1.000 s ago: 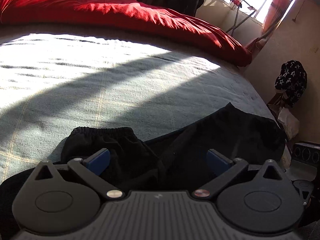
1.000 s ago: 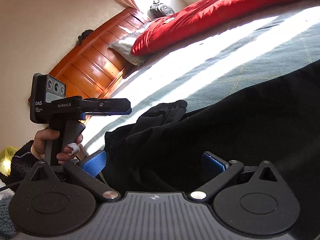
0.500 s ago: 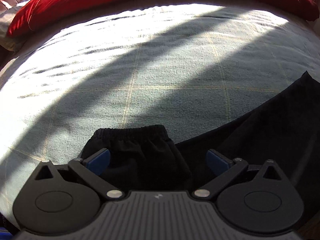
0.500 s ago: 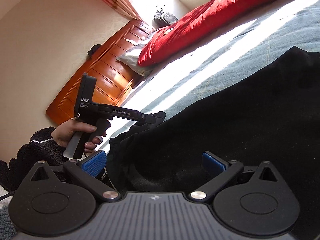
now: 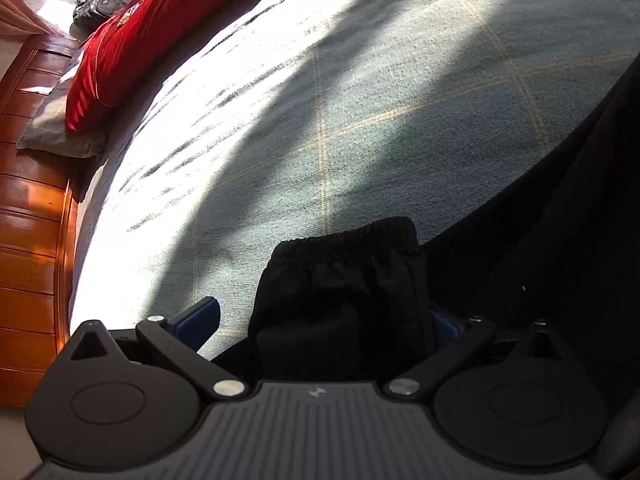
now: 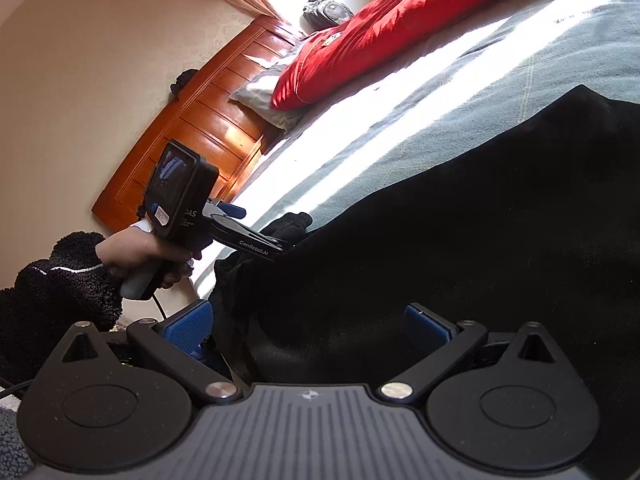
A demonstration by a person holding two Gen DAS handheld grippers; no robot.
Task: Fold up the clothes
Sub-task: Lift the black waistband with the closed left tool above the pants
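Lying along the bed's (image 5: 360, 112) near edge, the black garment (image 6: 460, 240) has its elastic cuff (image 5: 344, 276) between the spread fingers of the left gripper (image 5: 324, 320). The right gripper (image 6: 308, 326) is spread too, with black cloth between its pads.

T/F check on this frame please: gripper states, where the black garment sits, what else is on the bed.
1. The left gripper is open, its fingers either side of an elastic cuff. True.
2. The black garment lies on a wooden table. False: it lies on a grey-green bedspread.
3. The right gripper is shut on the garment. False: its fingers are spread, with fabric between them.
4. A red duvet lies along the far side of the bed. True.
5. A hand holds the left gripper. True.
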